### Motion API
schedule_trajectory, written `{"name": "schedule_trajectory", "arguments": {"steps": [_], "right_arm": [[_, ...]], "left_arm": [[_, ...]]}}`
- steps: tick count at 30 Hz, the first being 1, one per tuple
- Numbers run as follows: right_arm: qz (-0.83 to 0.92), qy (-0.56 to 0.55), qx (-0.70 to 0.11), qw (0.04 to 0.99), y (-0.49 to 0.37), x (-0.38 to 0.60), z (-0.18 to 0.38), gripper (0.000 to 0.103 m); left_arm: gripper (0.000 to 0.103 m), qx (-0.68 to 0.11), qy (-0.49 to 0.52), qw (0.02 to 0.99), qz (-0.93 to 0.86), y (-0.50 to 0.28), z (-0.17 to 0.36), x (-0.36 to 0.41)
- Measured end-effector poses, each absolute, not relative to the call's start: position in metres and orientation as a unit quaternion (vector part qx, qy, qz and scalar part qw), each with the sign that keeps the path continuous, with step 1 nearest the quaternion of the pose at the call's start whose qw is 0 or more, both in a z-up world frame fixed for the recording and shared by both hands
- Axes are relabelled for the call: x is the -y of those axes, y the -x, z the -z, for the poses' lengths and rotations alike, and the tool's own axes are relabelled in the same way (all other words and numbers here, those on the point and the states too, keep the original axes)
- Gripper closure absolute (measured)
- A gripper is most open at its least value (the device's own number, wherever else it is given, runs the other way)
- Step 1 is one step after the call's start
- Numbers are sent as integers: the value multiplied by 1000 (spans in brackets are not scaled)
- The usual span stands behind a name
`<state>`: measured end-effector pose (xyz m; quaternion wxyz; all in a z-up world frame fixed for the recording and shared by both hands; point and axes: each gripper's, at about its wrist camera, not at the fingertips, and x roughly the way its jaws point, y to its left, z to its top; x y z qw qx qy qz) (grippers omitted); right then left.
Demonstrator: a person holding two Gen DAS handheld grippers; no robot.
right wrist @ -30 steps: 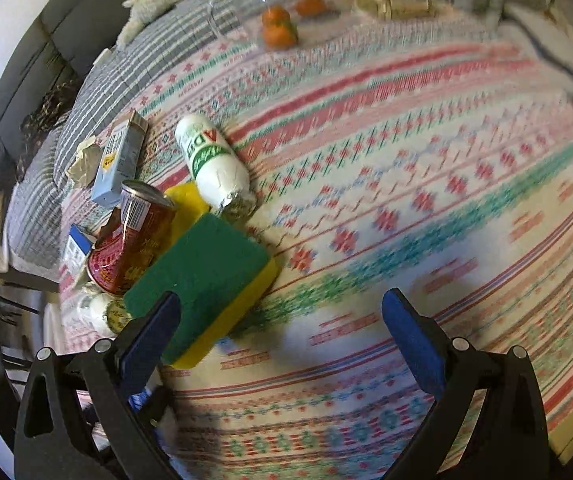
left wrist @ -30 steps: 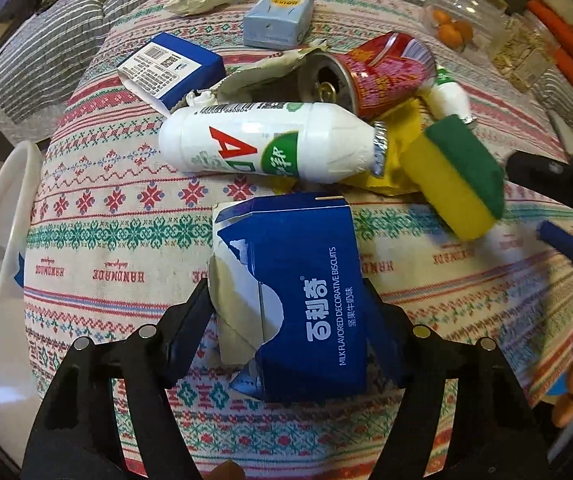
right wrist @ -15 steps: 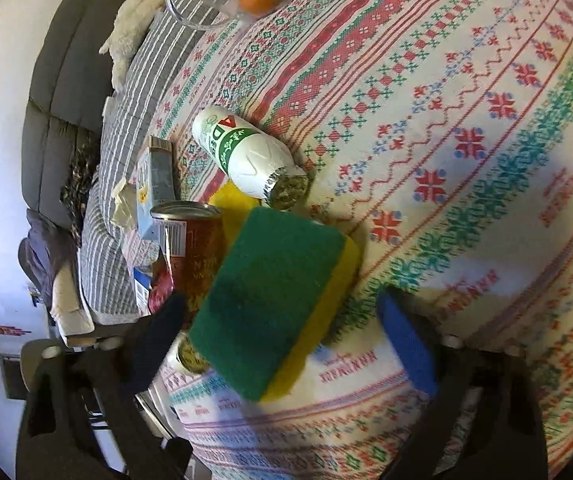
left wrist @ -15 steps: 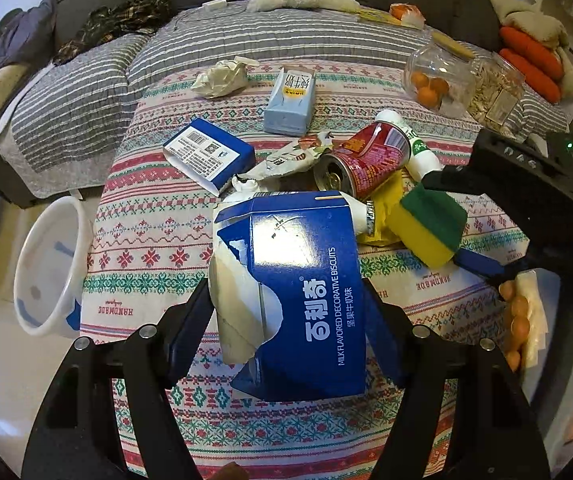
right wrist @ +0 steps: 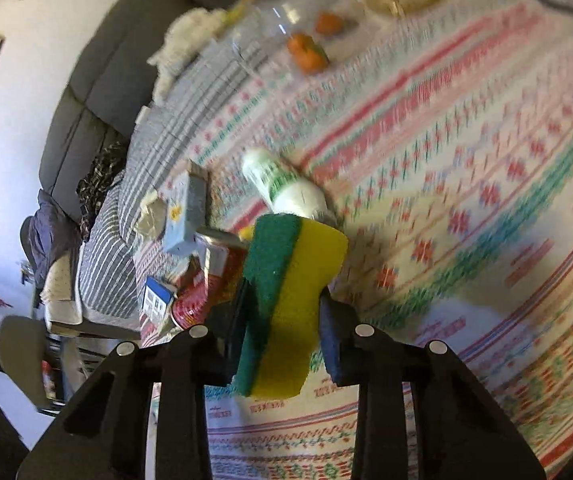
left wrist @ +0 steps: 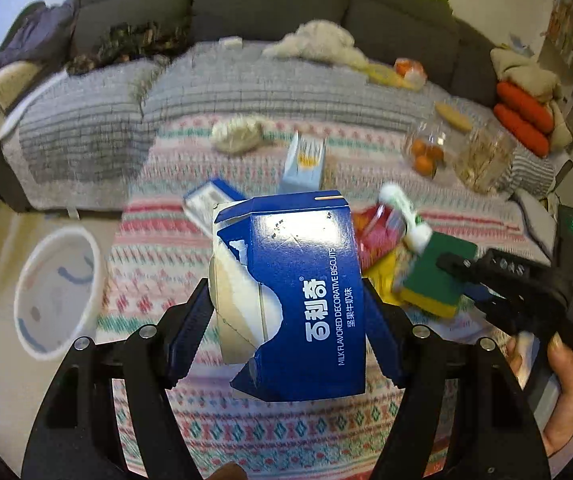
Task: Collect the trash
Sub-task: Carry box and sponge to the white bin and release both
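Two items were in hand, none visibly binned. Left tongs were clenched on blue biscuit box, held above patterned counter. Right tongs were squeezing green-yellow sponge, lifted off cloth. White bin stood on floor beside counter, left of box; contents unclear. Left on counter: white bottle, red can, pale blue carton, small blue box, crumpled paper. Judgement: task early, most trash uncollected.

Bin on floor, left of table.
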<state>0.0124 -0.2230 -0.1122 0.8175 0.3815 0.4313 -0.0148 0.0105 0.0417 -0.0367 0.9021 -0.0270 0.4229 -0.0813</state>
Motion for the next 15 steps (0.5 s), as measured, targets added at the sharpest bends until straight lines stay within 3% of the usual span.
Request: {"name": "schedule_trajectory", "arguments": {"steps": [15], "right_arm": [[-34, -203, -305, 930, -8, 145, 31, 71]], "left_arm": [[34, -363, 36, 930, 48, -29, 10, -99]]}}
